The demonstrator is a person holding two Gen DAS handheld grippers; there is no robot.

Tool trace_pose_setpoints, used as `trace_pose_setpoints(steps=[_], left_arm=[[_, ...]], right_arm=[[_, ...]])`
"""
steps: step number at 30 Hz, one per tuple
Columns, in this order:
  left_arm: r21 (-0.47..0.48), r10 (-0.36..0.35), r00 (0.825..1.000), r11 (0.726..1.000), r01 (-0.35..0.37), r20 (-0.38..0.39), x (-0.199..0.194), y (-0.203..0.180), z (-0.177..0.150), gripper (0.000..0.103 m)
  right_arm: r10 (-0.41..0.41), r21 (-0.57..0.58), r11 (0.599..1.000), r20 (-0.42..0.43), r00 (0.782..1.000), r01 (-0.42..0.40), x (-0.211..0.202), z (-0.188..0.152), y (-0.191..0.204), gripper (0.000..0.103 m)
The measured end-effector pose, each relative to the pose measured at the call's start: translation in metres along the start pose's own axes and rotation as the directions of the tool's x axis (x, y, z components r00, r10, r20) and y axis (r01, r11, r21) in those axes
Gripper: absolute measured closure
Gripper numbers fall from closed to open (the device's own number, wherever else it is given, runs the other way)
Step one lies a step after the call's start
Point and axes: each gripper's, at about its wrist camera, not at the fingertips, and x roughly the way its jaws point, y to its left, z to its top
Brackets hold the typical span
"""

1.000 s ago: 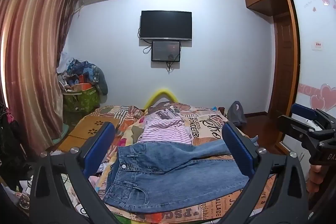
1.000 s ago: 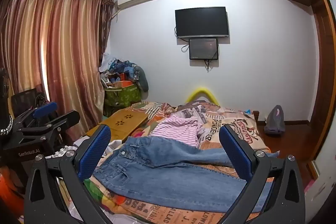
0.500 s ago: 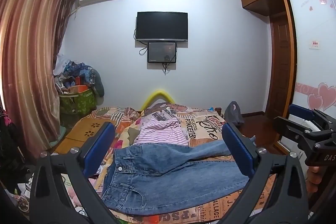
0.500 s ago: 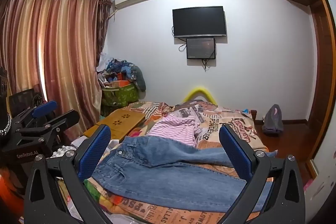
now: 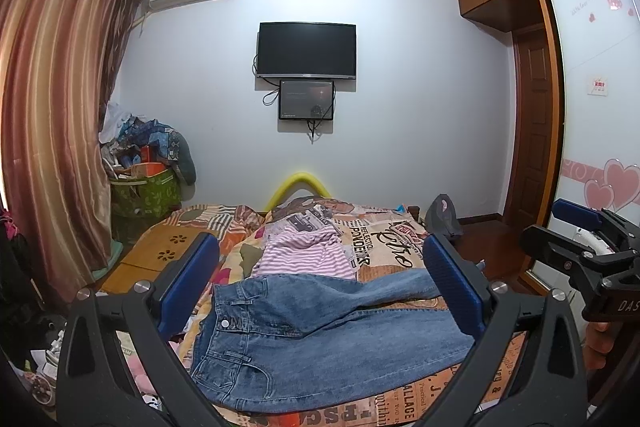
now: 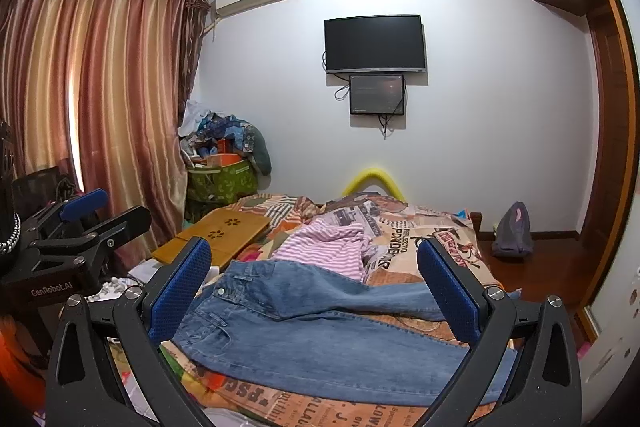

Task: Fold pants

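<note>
Both cameras have risen slightly since earlier; the blue jeans (image 5: 320, 331) lie unmoved, spread flat across the bed's (image 5: 392, 247) near edge. Left gripper (image 5: 320, 291) and right gripper (image 6: 316, 291) hover above, jaws spread wide, holding nothing.

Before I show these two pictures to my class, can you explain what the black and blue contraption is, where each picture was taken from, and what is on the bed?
A person holds a hand-held two-finger gripper in each hand; each carries a camera looking forward along its blue-padded fingers. One picture is from the left gripper, with the right gripper at its edge; the other is the right gripper's own view. Both are open and hold nothing. On the bed blue jeans lie spread flat, waistband left, not yet folded. Behind them lies a pink striped top.
</note>
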Motion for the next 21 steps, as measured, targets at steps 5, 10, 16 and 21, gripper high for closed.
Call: trace_pose_setpoints(steps=[5, 10, 16, 21], left_arm=[[-0.004, 0.0, 1.0, 1.0, 0.0, -0.001, 0.002, -0.0004, -0.0002, 0.0], [-0.008, 0.002, 1.0, 1.0, -0.002, -0.002, 0.0049, 0.0004, -0.0012, 0.0], [-0.01, 0.003, 1.0, 1.0, -0.003, -0.001, 0.0052, 0.0017, -0.0023, 0.0], [-0.011, 0.002, 1.0, 1.0, -0.002, 0.0, 0.0053, 0.0017, -0.0022, 0.0]], right_arm=[[0.001, 0.001, 1.0, 0.002, 1.0, -0.001, 0.0, -0.001, -0.0005, 0.0], [0.002, 0.001, 1.0, 0.001, 1.0, -0.002, -0.0002, 0.0003, -0.0003, 0.0], [0.004, 0.0, 1.0, 0.005, 1.0, -0.004, -0.0005, 0.0011, -0.0003, 0.0], [0.002, 0.0, 1.0, 0.007, 1.0, -0.002, -0.0007, 0.0021, 0.0001, 0.0]])
